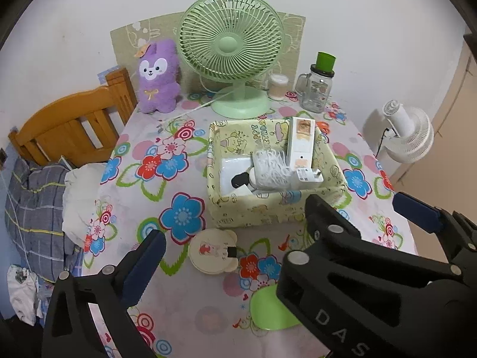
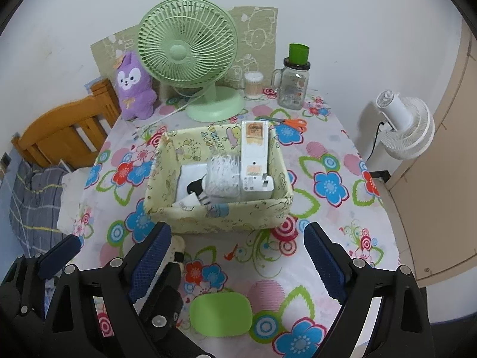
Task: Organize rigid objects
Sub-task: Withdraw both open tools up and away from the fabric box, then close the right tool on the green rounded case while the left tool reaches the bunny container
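A pale yellow fabric basket [image 1: 256, 211] [image 2: 220, 214] stands mid-table and holds a white remote [image 1: 301, 146] [image 2: 253, 152], a white charger [image 2: 256, 186], a coiled white cable [image 1: 269, 164] and a flat white box. A round cream bear-shaped mirror [image 1: 213, 250] lies in front of the basket, partly hidden in the right wrist view [image 2: 177, 246]. A green flat case [image 2: 220, 314] [image 1: 268, 310] lies near the front edge. My left gripper [image 1: 235, 238] is open above the mirror. My right gripper [image 2: 238, 253] is open and empty above the green case.
At the back of the floral table stand a green desk fan [image 1: 232, 53], a purple plush [image 1: 158, 77], a cotton swab jar [image 1: 278, 86] and a glass mug with a green lid [image 1: 317, 89]. Orange scissors [image 2: 290, 123] lie behind the basket. A wooden bed frame [image 1: 71, 125] is left, a white fan [image 1: 408, 134] right.
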Demonstrator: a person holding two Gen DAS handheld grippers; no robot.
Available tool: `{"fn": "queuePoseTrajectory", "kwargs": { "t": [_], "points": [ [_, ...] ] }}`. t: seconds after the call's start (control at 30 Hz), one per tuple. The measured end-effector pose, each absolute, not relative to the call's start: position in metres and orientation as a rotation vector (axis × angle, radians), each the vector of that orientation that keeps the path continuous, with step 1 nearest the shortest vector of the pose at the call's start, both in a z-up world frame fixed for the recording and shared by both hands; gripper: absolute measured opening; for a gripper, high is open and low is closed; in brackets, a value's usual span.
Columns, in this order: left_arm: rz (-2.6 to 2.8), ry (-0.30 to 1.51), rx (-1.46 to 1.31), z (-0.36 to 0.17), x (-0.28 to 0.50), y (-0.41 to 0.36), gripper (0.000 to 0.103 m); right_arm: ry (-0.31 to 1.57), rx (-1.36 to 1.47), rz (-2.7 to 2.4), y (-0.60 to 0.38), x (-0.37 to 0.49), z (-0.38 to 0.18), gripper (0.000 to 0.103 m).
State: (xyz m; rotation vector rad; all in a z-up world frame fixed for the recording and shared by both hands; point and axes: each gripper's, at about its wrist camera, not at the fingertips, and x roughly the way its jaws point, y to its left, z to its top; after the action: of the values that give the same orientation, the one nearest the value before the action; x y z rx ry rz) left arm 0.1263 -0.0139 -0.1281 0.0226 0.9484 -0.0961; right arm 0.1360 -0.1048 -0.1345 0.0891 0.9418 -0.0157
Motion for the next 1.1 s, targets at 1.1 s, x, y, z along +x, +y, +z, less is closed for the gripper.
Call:
{"fn": "queuePoseTrajectory", "kwargs": {
  "t": [1.1],
  "points": [
    [-0.146, 1.061, 0.071, -0.220, 0.101, -0.003, 0.103, 1.036, 0.083, 0.033, -0.086, 0.109, -0.231, 0.093]
  ]
}}
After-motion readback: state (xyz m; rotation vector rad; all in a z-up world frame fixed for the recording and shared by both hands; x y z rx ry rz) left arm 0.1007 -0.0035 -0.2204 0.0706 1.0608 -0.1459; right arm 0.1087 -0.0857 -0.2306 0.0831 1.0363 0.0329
